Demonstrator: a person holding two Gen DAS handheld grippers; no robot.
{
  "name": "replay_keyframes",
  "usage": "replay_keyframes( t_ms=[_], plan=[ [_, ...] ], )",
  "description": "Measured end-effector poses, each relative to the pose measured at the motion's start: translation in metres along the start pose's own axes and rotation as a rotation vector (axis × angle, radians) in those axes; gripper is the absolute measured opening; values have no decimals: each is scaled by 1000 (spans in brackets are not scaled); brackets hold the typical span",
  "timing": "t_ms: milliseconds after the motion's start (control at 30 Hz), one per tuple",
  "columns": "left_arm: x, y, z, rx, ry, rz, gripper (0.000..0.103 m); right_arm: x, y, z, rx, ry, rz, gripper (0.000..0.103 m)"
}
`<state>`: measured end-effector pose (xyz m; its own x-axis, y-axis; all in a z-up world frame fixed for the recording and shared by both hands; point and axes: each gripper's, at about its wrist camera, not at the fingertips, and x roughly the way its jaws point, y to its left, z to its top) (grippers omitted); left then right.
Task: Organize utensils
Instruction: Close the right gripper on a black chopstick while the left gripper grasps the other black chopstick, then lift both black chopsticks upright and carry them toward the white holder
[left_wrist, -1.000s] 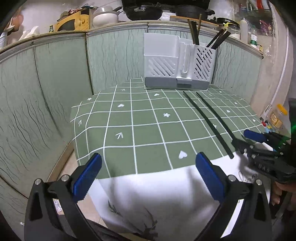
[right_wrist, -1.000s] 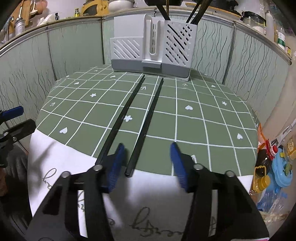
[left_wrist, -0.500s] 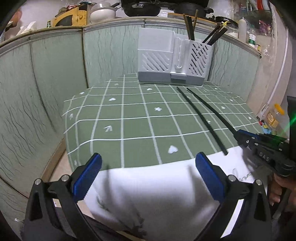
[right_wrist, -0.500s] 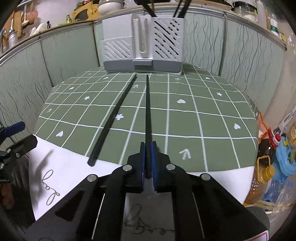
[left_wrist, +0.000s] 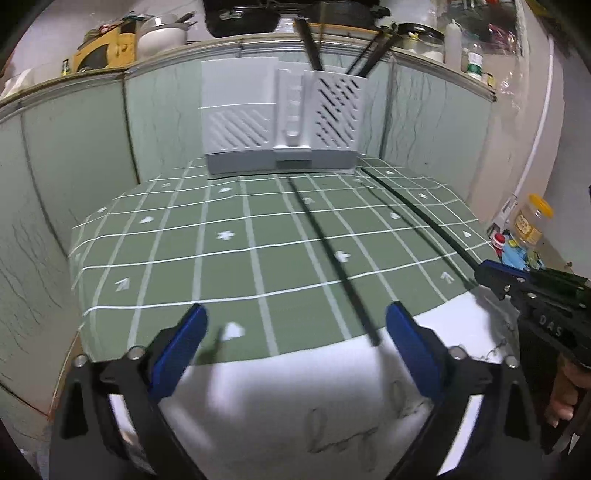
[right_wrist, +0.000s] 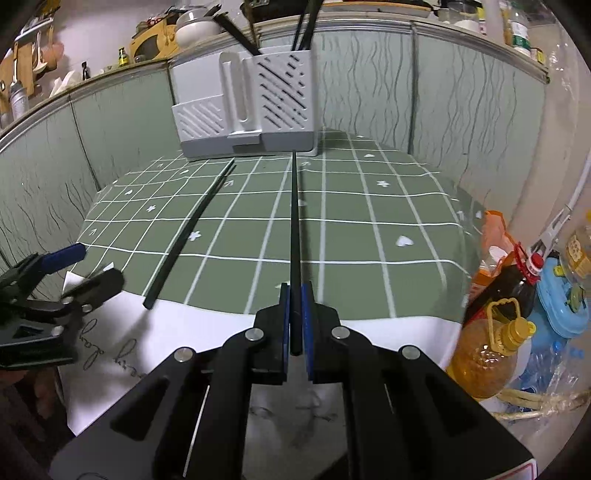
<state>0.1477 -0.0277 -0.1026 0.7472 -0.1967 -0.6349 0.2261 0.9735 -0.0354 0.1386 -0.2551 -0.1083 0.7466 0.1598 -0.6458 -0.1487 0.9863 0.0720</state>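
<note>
Our right gripper (right_wrist: 294, 325) is clamped on the near end of one black chopstick (right_wrist: 294, 221), whose long axis runs straight ahead from the pads toward the grey utensil holder (right_wrist: 255, 107) at the far edge of the green checked cloth (right_wrist: 369, 236). Our left gripper (left_wrist: 295, 347) has just been closing slightly; its jaws stand wide and nothing lies between them. The second chopstick (left_wrist: 328, 254) lies flat on the cloth, near end just inside the right-hand blue pad (left_wrist: 410, 347), long axis pointing away to the holder. The left hand is the nearer to it, so we judge it is the left gripper's pick.

The right wrist view shows the pinch itself. The left wrist view shows only that gripper's tip (left_wrist: 491, 273) from the side, but shows where the loose chopstick sits against our open pads.
</note>
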Motion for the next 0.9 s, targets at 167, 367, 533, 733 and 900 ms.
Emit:
replay_keyframes(
  t_ms=[167,367,533,733,900],
  plan=[
    [16,-23,2,33,27,-3,68,-12,-14,-3,19,-15,-14,6],
    [27,-31,1,22,50,29,17,-22,-26,-9,37,-21,-21,6],
    [28,-24,1,-5,49,34,8,-24,-27,-11,35,-11,-14,6],
    [14,-5,2,-34,40,38,8,-20,-18,-9,24,2,6,6],
    [0,13,12,-51,20,46,8,-21,-8,0,9,-7,28,6]
  ],
)
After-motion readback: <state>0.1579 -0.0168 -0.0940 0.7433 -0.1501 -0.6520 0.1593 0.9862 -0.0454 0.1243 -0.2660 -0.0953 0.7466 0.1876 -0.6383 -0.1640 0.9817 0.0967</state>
